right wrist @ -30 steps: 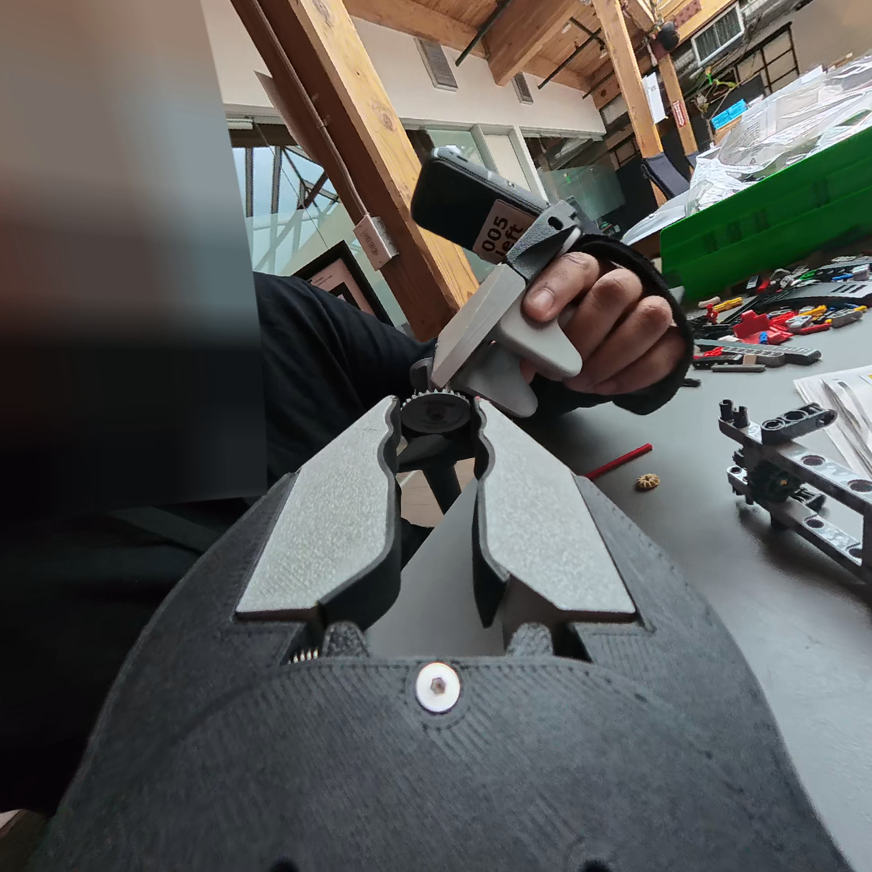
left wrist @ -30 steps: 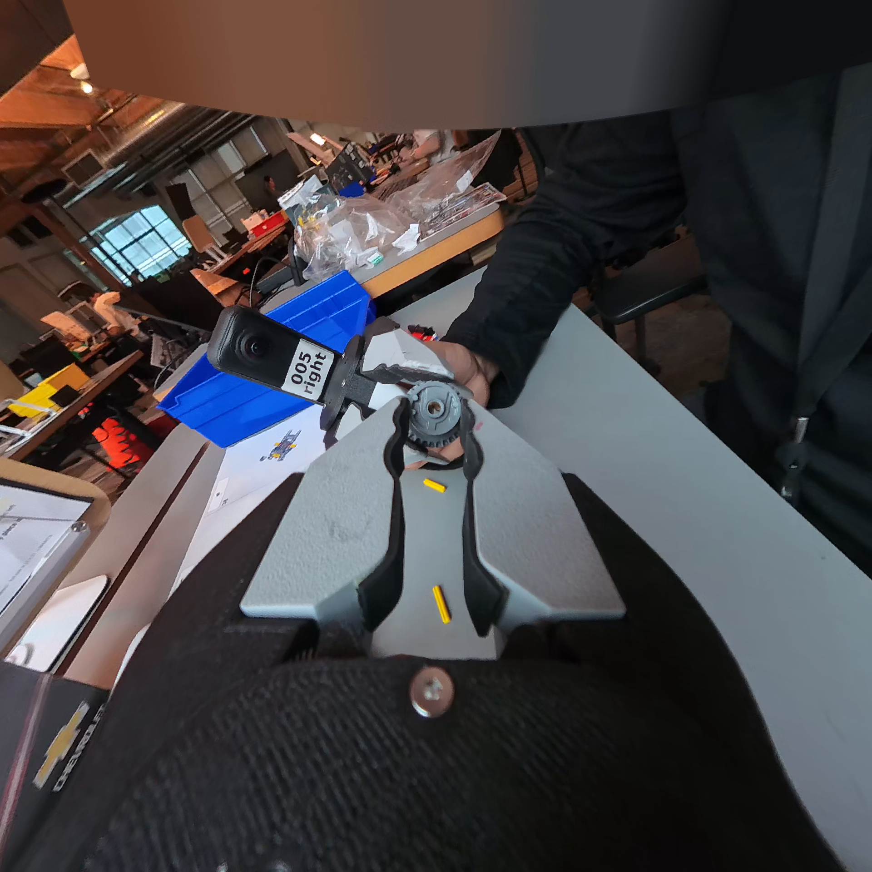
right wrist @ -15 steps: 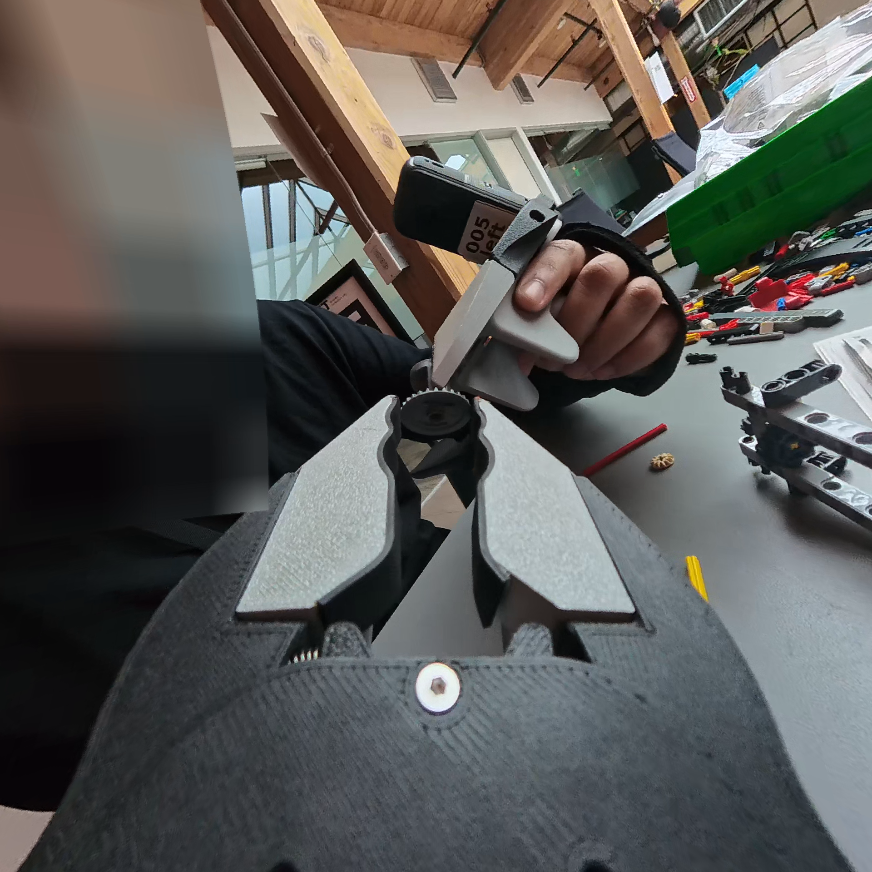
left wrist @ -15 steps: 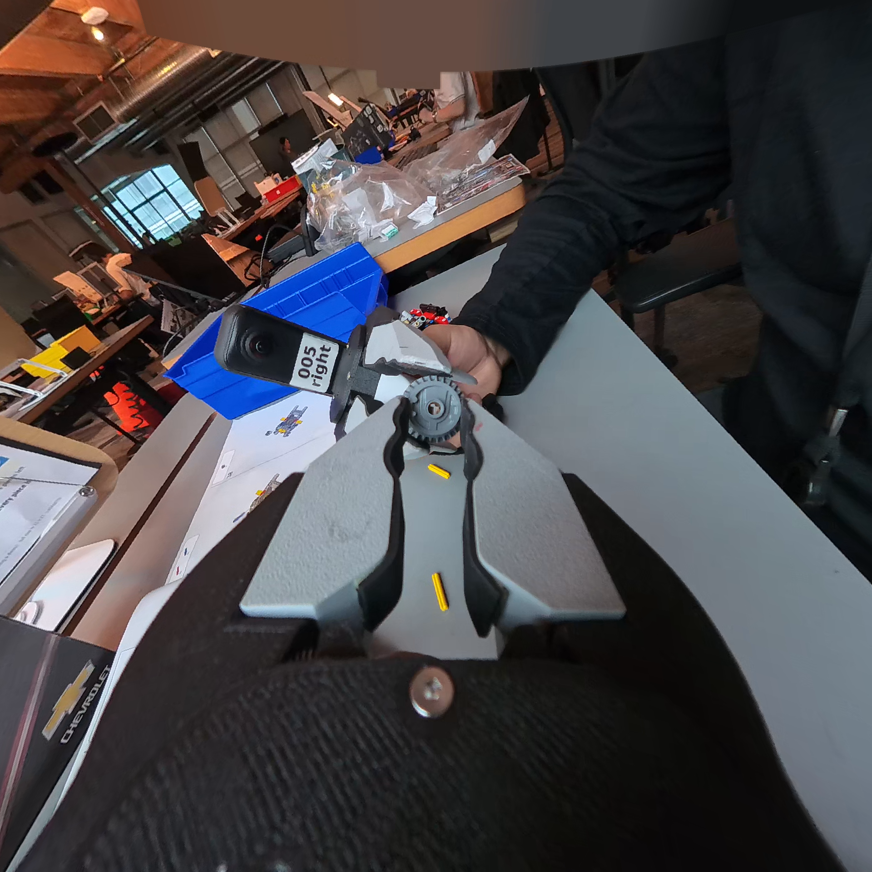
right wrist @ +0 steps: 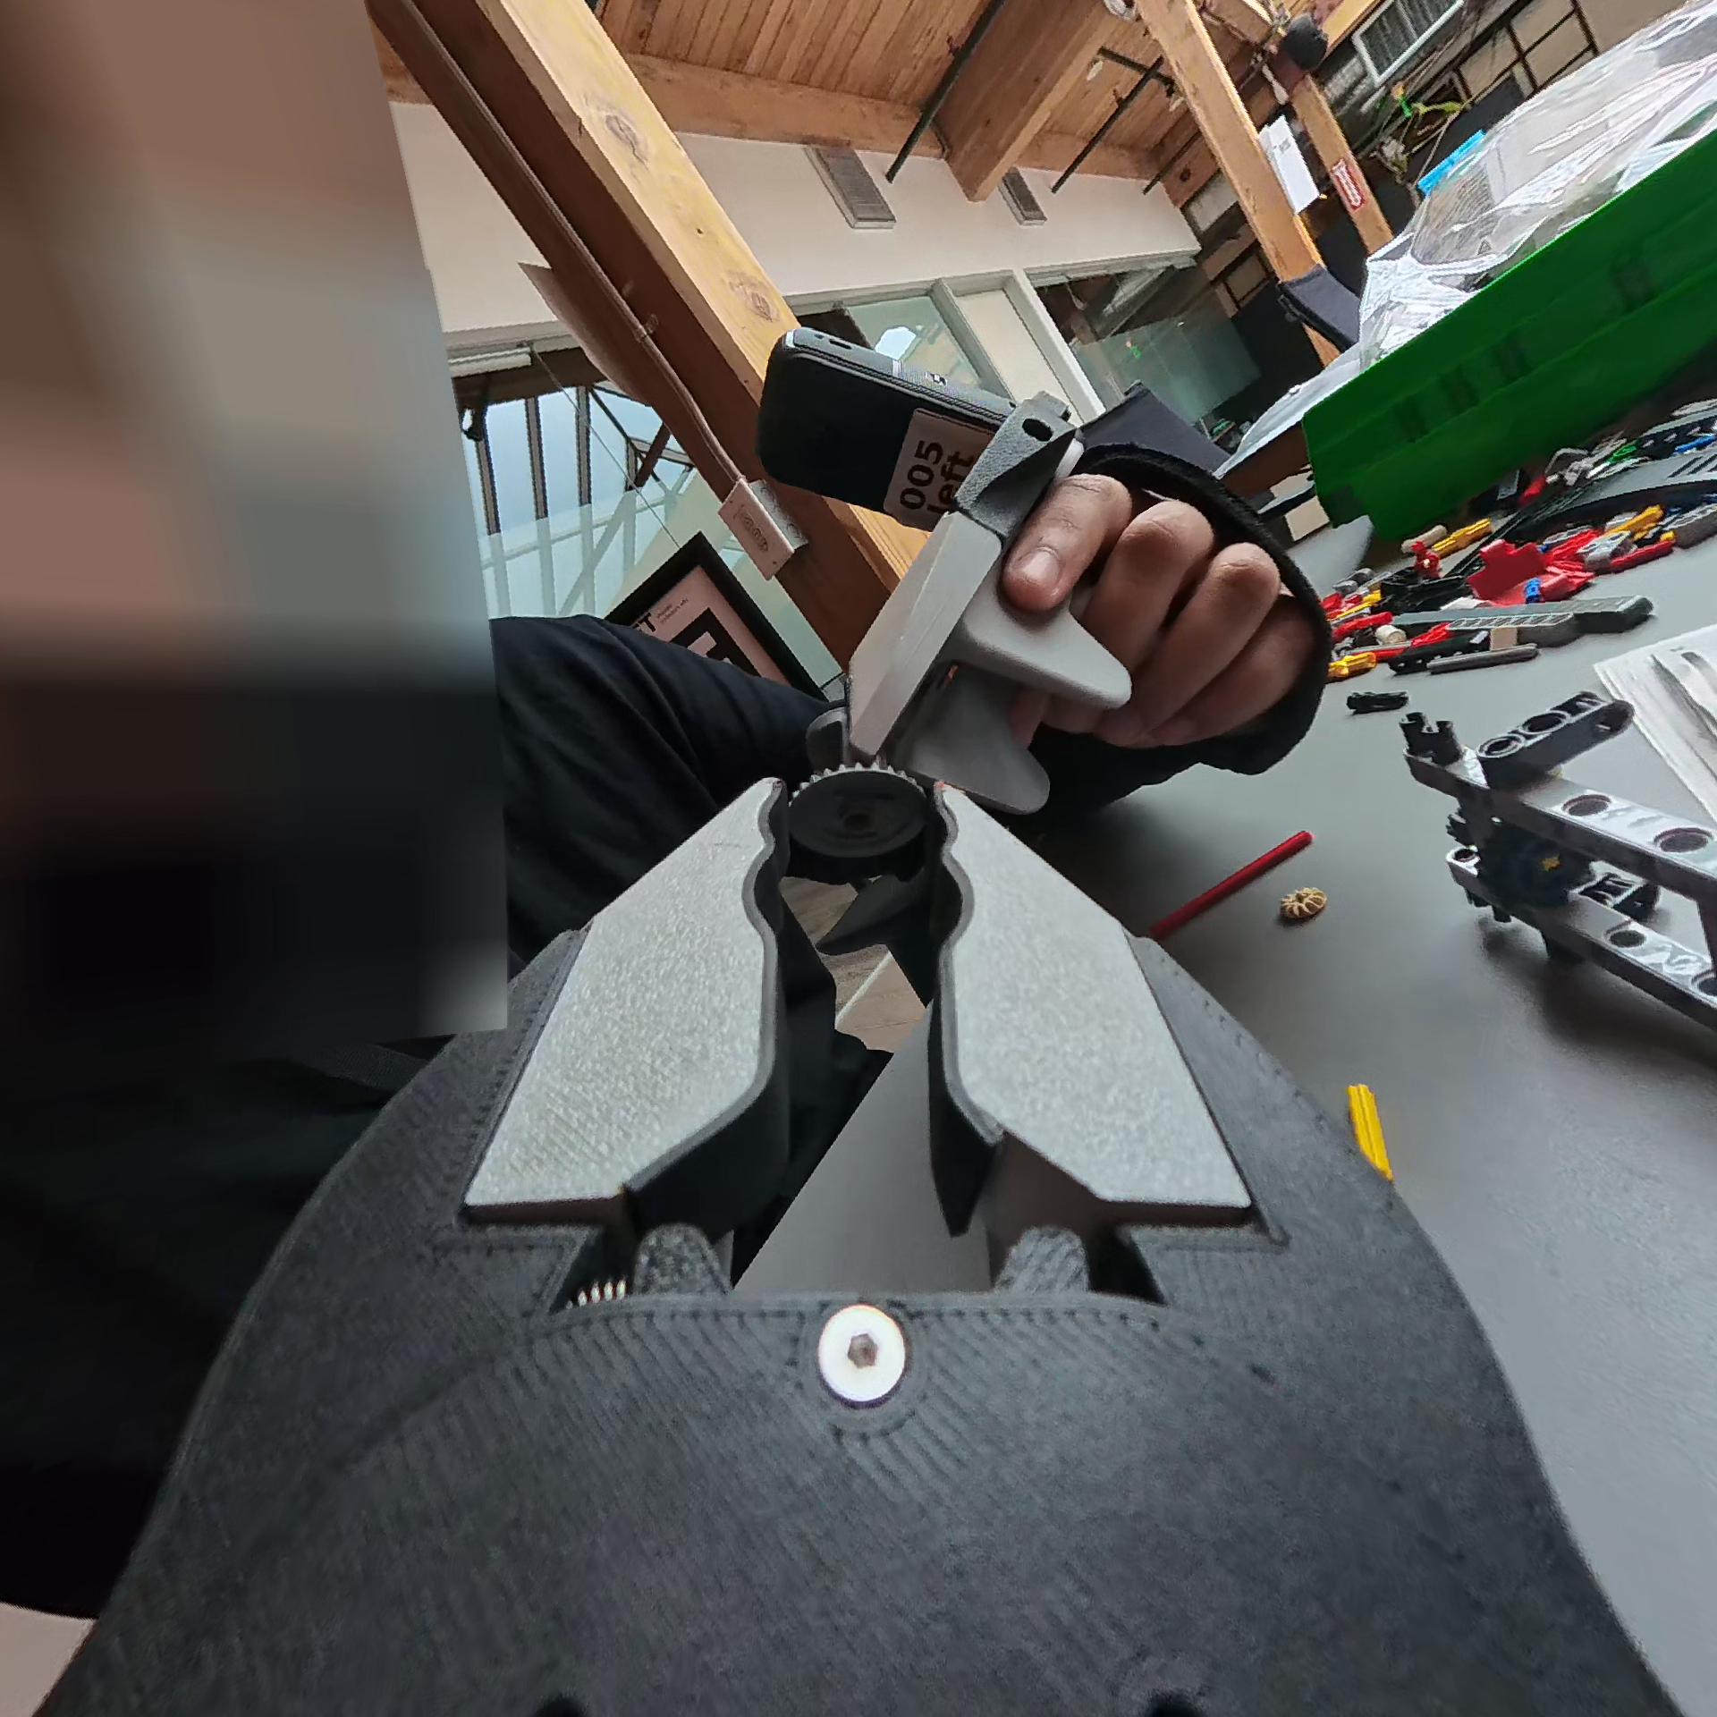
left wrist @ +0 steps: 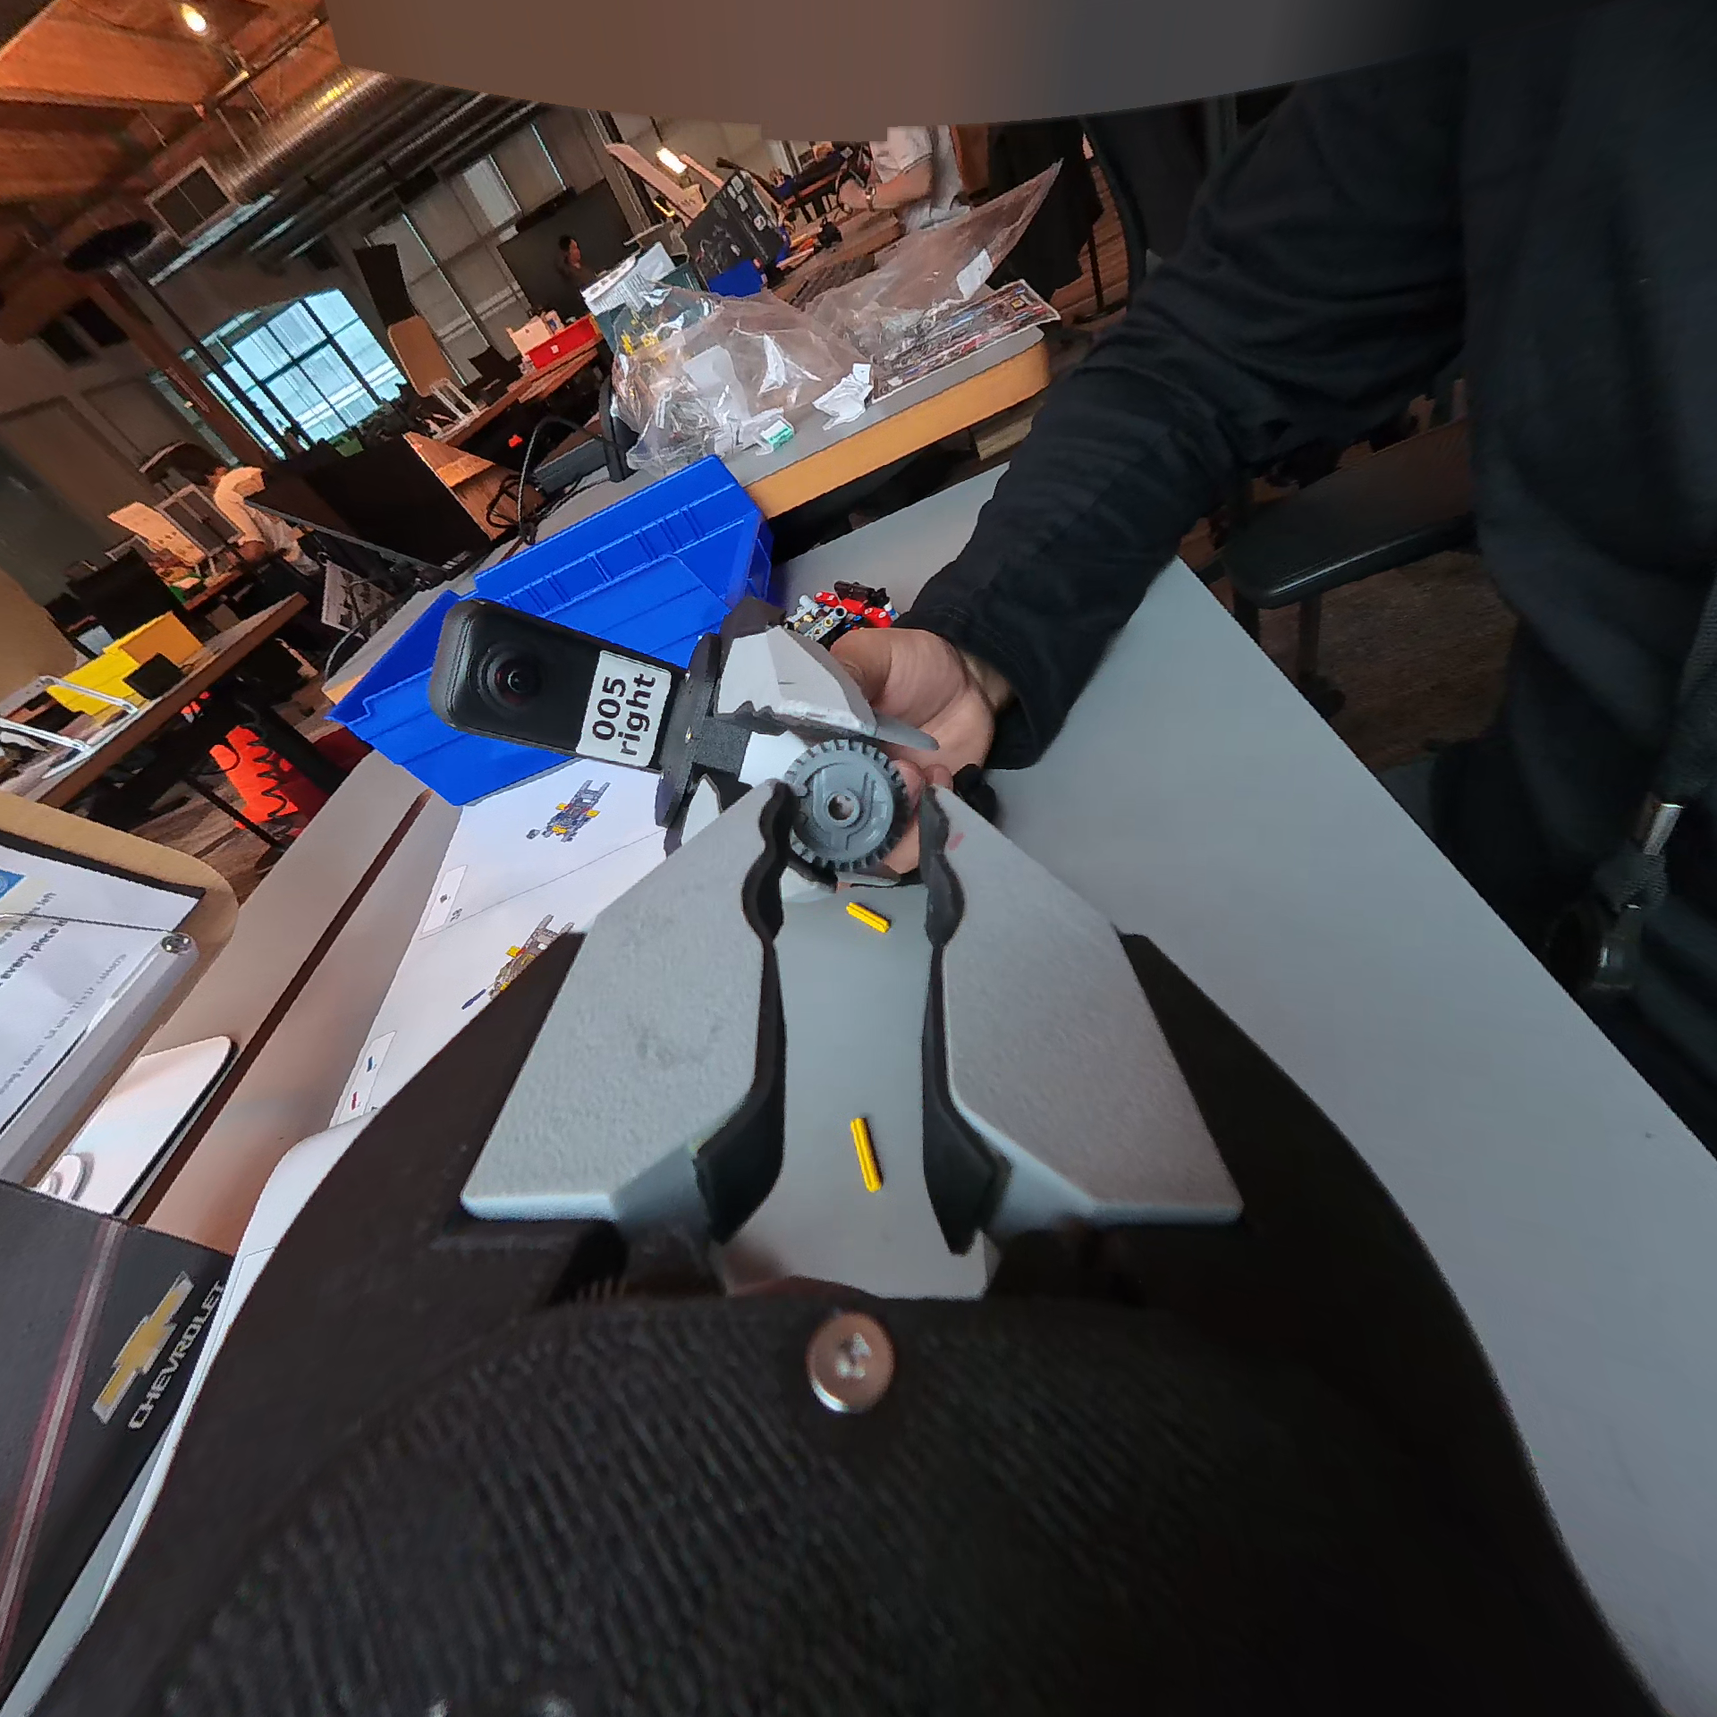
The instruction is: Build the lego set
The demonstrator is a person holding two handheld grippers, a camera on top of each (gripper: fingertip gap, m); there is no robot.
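Two stacked blue bins [left wrist: 595,641], contents hidden.

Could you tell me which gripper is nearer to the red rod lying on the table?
Left, as far as the right wrist view shows. The left gripper hangs just above and beside the red rod; the right gripper meets it at the gear, reaching from farther back.

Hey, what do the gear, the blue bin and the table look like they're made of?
Gear: probably molded plastic, matte gray, with crisp uniform teeth. Blue bin: likely rigid plastic, even saturated color with a slight sheen and molded ribs. Table: smooth pale gray top, perhaps laminate; its look doesn't settle it.
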